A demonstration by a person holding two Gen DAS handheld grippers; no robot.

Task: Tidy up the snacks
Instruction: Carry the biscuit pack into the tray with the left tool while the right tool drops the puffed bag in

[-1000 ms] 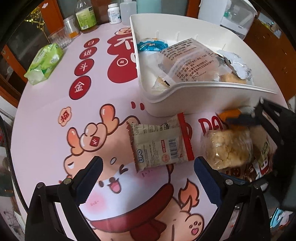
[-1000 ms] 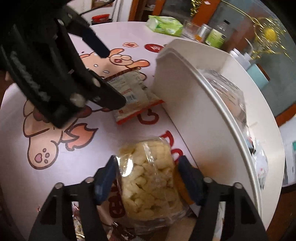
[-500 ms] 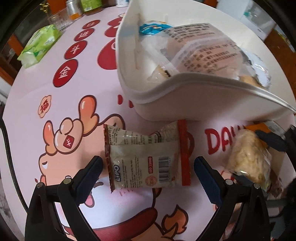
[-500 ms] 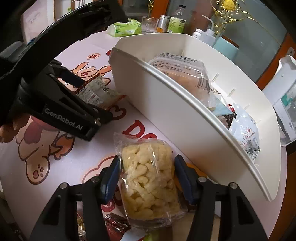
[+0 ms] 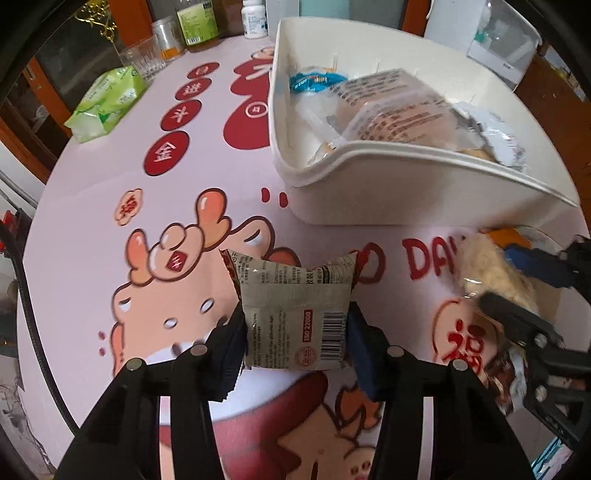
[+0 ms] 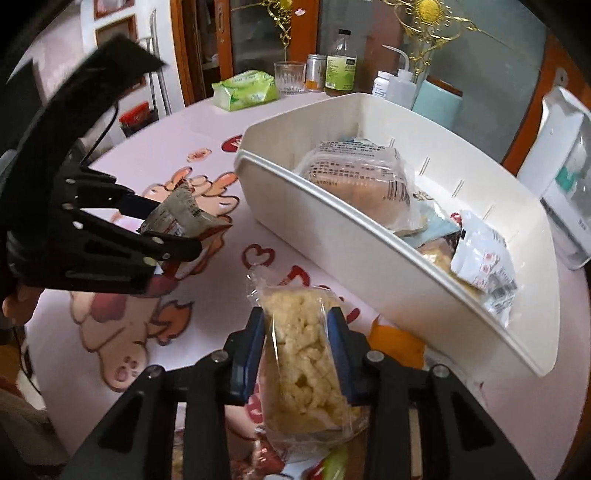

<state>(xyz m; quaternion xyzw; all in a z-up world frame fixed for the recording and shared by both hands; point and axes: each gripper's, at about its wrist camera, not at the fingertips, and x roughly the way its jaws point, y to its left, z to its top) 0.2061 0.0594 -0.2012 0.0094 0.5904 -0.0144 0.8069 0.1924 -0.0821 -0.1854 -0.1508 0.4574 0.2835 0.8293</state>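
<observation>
My left gripper (image 5: 295, 332) is shut on a beige snack packet with a red edge (image 5: 295, 314) and holds it just above the pink table; the packet also shows in the right wrist view (image 6: 181, 218). My right gripper (image 6: 297, 343) is shut on a clear bag of yellow puffed snacks (image 6: 303, 354), lifted off the table in front of the white bin (image 6: 332, 229). The bin (image 5: 406, 192) holds a large bread pack (image 5: 391, 107), a blue packet (image 5: 314, 81) and a white packet (image 6: 484, 266).
A green tissue pack (image 5: 107, 103), a glass (image 5: 144, 62), bottles (image 5: 195, 22) and a white jar (image 5: 255, 18) stand at the table's far edge. More snack packets (image 5: 509, 373) lie at the right near the table edge. A white appliance (image 6: 569, 177) stands behind the bin.
My left gripper closed on the beige packet and lifted it. My right gripper squeezed tighter on the puffed snack bag and raised it toward the bin.
</observation>
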